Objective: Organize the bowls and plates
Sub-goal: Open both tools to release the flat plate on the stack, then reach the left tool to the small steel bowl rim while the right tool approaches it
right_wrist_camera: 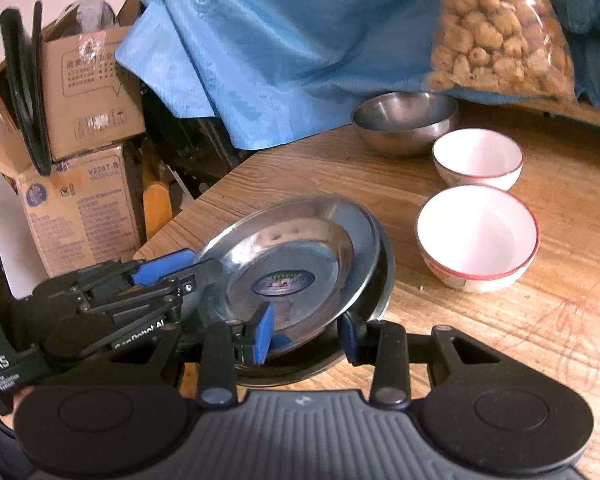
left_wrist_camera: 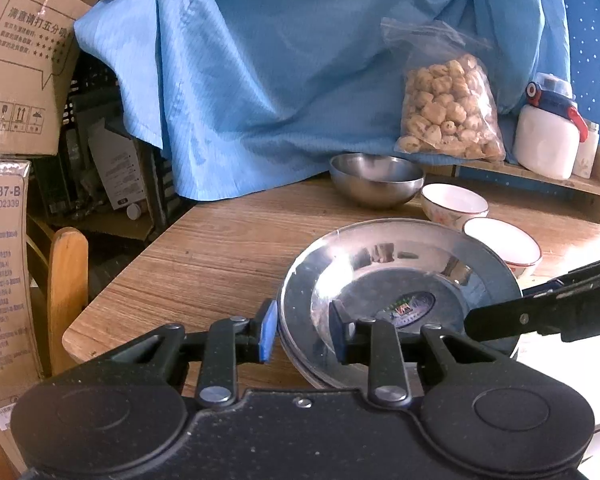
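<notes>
A shiny steel plate (left_wrist_camera: 400, 264) (right_wrist_camera: 300, 240) lies tilted on a second, darker plate (right_wrist_camera: 384, 280) on the wooden table (left_wrist_camera: 220, 256). My left gripper (left_wrist_camera: 303, 330) (right_wrist_camera: 184, 270) is shut on the upper plate's left rim, one blue pad outside it and one inside. My right gripper (right_wrist_camera: 305, 336) straddles the near rim, its pads touching the plate; one of its fingers (left_wrist_camera: 500, 320) shows at the plate's right side. Behind stand a steel bowl (left_wrist_camera: 376, 184) (right_wrist_camera: 404, 124) and two white red-rimmed bowls (right_wrist_camera: 478, 156) (right_wrist_camera: 476, 236).
A bag of snacks (left_wrist_camera: 448, 108) leans on a blue cloth (left_wrist_camera: 260, 60) at the back. A white jug (left_wrist_camera: 546, 144) stands on a low wooden shelf. Cardboard boxes (left_wrist_camera: 24, 64) and a chair back (left_wrist_camera: 66, 280) are beyond the table's left edge.
</notes>
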The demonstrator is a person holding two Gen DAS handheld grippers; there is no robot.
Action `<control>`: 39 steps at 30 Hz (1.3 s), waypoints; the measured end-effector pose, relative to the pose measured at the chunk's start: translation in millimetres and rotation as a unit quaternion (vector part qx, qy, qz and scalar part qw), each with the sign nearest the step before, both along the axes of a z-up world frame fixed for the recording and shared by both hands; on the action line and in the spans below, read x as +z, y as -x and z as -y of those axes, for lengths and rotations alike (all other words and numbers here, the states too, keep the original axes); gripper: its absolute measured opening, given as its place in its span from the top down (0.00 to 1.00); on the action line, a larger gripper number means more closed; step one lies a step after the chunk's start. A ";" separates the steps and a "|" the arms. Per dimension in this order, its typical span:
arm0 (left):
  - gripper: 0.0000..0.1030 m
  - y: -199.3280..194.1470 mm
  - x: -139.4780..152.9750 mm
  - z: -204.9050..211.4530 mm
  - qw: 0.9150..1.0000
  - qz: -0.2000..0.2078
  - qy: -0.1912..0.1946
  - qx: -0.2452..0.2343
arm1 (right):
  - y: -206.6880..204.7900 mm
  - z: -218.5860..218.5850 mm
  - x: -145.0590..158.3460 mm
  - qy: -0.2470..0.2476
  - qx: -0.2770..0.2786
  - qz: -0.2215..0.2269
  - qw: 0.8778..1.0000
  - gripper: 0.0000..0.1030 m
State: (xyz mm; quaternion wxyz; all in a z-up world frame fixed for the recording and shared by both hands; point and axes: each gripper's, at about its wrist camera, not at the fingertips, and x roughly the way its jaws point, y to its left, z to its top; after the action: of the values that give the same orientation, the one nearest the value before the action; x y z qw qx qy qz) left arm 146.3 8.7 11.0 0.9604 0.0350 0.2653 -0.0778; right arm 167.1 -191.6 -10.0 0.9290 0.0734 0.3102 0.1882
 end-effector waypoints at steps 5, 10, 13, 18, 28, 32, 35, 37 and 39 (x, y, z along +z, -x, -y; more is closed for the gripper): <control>0.71 -0.7 0.9 -1.6 1.000 -0.002 0.009 0.002 | 0.9 -2.8 -0.5 0.015 0.000 0.006 1.000 0.60; 0.62 -2.1 3.2 -2.7 1.000 -0.001 0.020 0.003 | 4.1 -10.9 0.4 0.050 0.006 0.019 0.999 0.45; 0.35 -2.5 5.3 -5.2 1.000 0.006 0.031 0.003 | 7.4 -18.1 1.3 0.076 0.008 0.029 0.997 0.28; 0.13 -5.7 8.9 -12.9 0.998 0.021 0.052 0.019 | 11.7 -25.3 0.2 0.129 -0.011 0.046 0.991 0.10; 0.01 -40.0 27.4 -25.7 0.994 0.014 0.105 0.016 | 14.7 9.8 10.5 0.073 -0.048 0.091 0.992 0.01; 0.01 -65.3 38.9 -22.7 0.994 0.008 0.113 0.008 | 10.5 29.4 16.2 0.040 -0.070 0.109 0.991 0.00; 0.01 -91.3 48.3 -15.6 0.993 -0.009 0.114 -0.015 | 3.7 40.8 17.2 0.031 -0.085 0.115 0.989 0.00; 0.01 -105.9 57.0 -10.5 0.993 -0.006 0.115 -0.028 | -4.0 45.8 18.5 0.038 -0.094 0.119 0.988 0.00; 0.01 -122.1 65.4 -3.5 0.993 -0.001 0.112 -0.029 | -13.3 49.9 23.0 0.059 -0.098 0.123 0.986 0.00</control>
State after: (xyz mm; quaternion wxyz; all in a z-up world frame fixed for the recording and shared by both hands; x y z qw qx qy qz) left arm 268.4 12.2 76.4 0.9553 -0.0652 0.2548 -0.1352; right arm 180.5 -241.5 13.0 0.9766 0.0249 0.1955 0.0856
